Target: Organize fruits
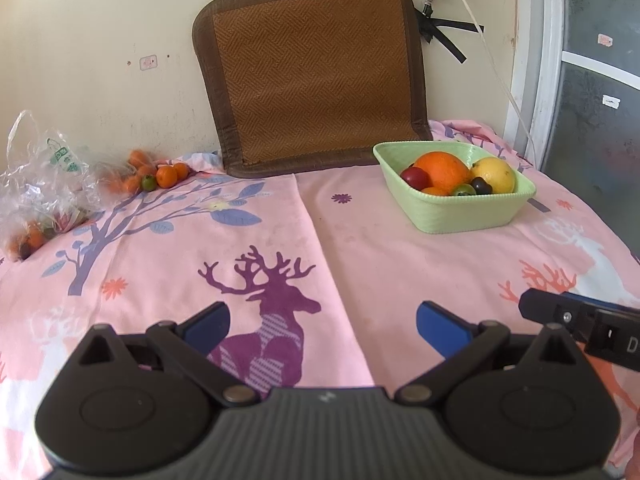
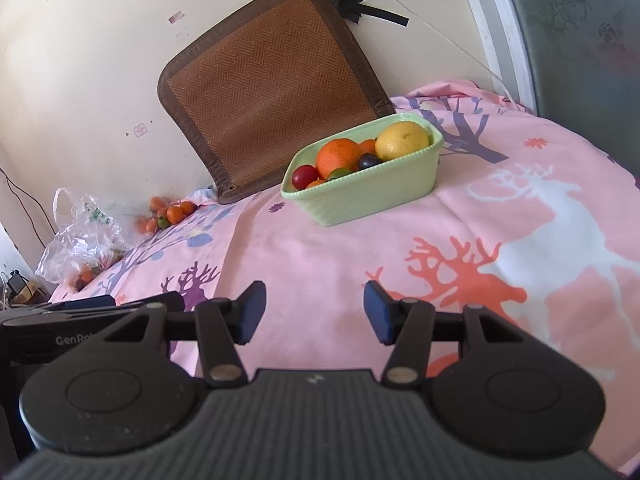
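A light green basket (image 1: 460, 216) (image 2: 372, 196) stands on the pink deer-print cloth. It holds a big orange (image 1: 440, 170) (image 2: 338, 156), a yellow lemon (image 1: 496, 174) (image 2: 402, 140), a red fruit (image 1: 416, 177) (image 2: 303, 175), a dark plum (image 1: 481, 186) and a small green fruit (image 1: 464, 190). Loose small oranges (image 1: 166, 176) (image 2: 174, 213) and a green fruit (image 1: 148, 182) lie by the wall at the left. My left gripper (image 1: 322, 326) is open and empty above the cloth. My right gripper (image 2: 314, 312) is open and empty, well short of the basket.
A crumpled clear plastic bag (image 1: 44, 184) (image 2: 86, 240) with more fruit lies at the far left. A brown woven mat (image 1: 312, 76) (image 2: 264, 88) leans on the wall behind the basket. A white cable (image 1: 492, 64) hangs at the right. The other gripper's body shows at each view's edge.
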The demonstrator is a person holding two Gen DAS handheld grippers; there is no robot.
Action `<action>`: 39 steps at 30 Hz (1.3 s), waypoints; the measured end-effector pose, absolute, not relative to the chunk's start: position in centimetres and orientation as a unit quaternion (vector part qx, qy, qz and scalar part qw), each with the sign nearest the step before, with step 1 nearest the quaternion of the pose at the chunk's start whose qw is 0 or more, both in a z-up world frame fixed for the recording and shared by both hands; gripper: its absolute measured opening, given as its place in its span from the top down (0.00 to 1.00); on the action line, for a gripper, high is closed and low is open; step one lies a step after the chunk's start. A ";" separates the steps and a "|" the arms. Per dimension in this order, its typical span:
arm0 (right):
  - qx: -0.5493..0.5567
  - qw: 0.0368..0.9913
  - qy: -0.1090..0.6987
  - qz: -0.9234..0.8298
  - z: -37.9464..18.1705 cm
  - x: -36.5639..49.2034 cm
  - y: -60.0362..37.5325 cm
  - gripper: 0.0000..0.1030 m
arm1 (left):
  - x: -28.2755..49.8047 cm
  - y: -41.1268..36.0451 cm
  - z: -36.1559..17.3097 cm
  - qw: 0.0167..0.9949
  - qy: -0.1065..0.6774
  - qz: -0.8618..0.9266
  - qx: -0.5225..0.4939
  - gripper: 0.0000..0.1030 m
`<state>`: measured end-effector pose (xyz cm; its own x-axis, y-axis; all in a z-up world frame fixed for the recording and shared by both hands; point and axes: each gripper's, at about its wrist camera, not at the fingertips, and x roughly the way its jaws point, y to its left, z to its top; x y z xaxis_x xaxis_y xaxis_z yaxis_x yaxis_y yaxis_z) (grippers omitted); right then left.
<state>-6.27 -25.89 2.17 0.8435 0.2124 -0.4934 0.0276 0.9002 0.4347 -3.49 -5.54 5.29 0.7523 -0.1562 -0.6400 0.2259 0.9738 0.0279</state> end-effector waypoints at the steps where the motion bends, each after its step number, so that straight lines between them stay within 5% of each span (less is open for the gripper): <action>1: 0.218 0.935 0.276 0.050 2.2 -6.3 -25.9 0.45 | -3.5 -5.5 5.2 0.934 0.338 -0.101 0.052 0.00; 39: 0.214 0.938 0.267 0.052 2.9 -6.4 -25.9 0.45 | -3.7 -5.8 5.1 0.938 0.325 -0.087 0.080 0.00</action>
